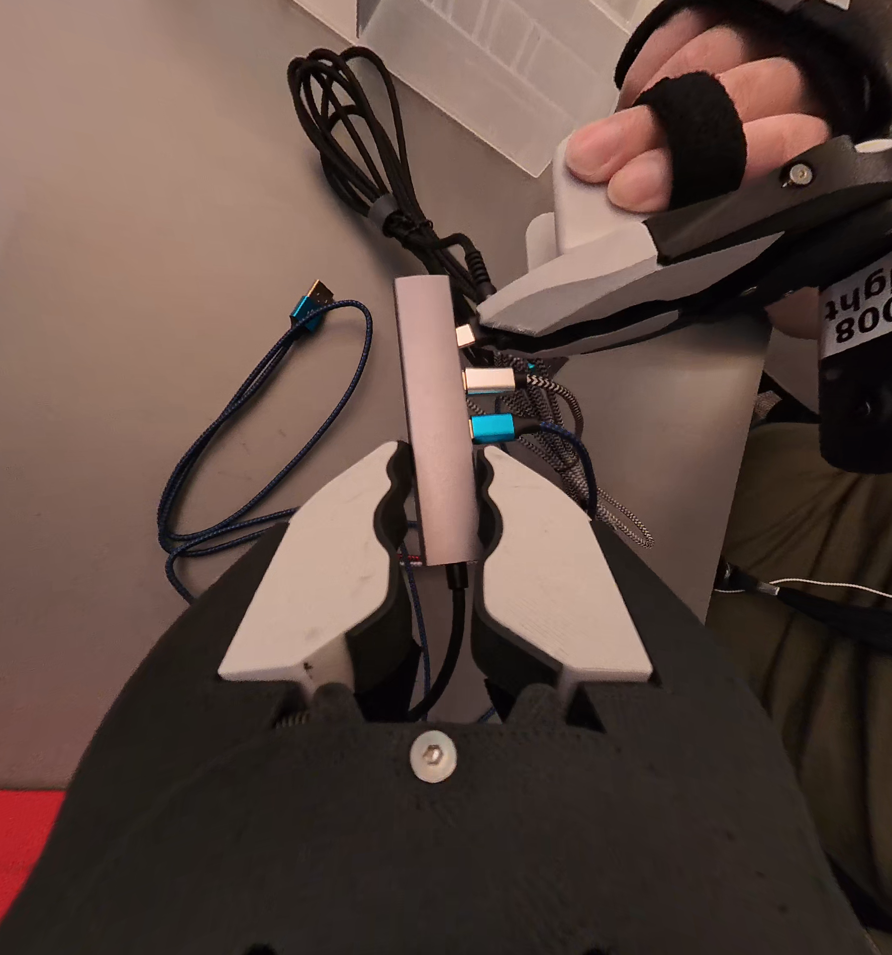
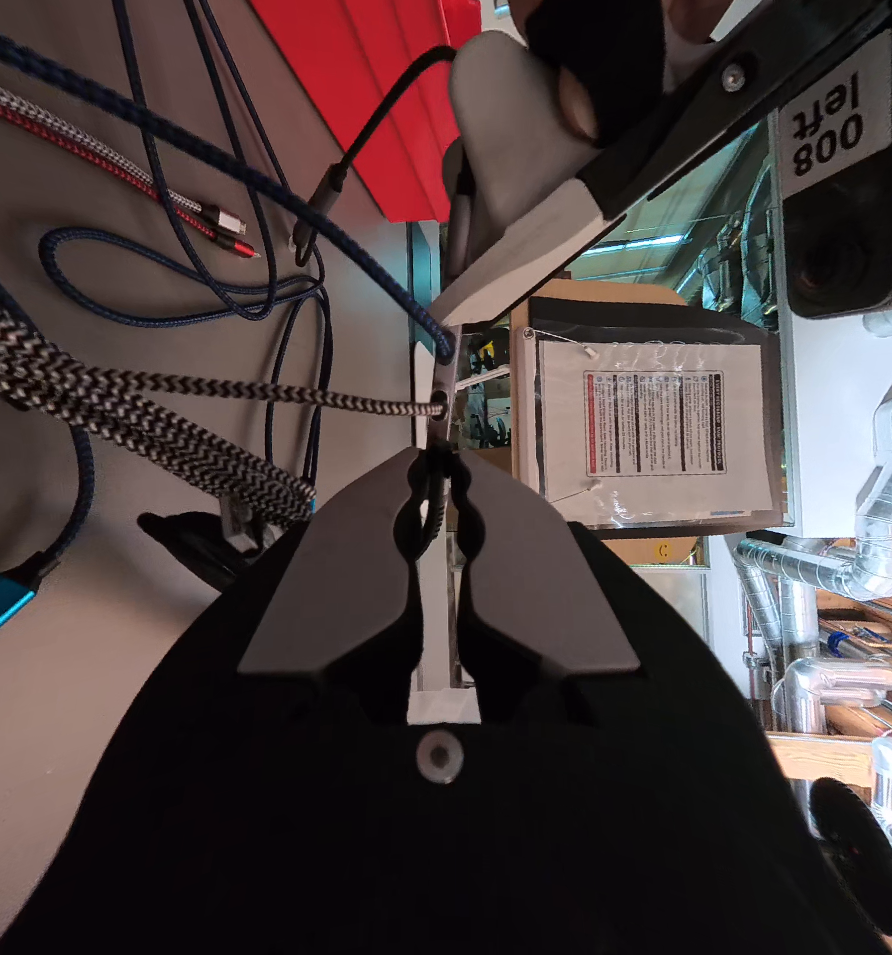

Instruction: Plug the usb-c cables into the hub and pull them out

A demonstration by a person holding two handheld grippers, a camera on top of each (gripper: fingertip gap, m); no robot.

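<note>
Grey aluminium, the hub (image 1: 436,424) stands as the landmark, held upright above the bench (image 1: 123,258) with its lower end clamped between the two pale fingers of the left hand-held gripper (image 1: 442,455). Left of the hub, a blue braided cable (image 1: 257,413) loops on the bench, its loose blue plug (image 1: 309,307) lying free and well apart from any port. Behind the hub's top end, a coiled black cable bundle (image 1: 350,139) rests on the bench. From the hub's bottom end a short black lead (image 1: 454,620) hangs down between the left gripper's fingers.

On the hub's right face three plugs sit in a column: a blue plug (image 1: 493,428) lowest, a silver plug (image 1: 487,381) on a black-and-white braided cable (image 2: 226,395) in the middle, and a third silver plug (image 1: 467,336) uppermost. The right hand-held gripper (image 1: 485,323) reaches in from the right, its fingertips closed on that uppermost plug, just beside the hub's face. Whether the plug is fully seated cannot be told. In the right wrist view the fingers pinch a dark cable end right at the hub's edge.
</note>
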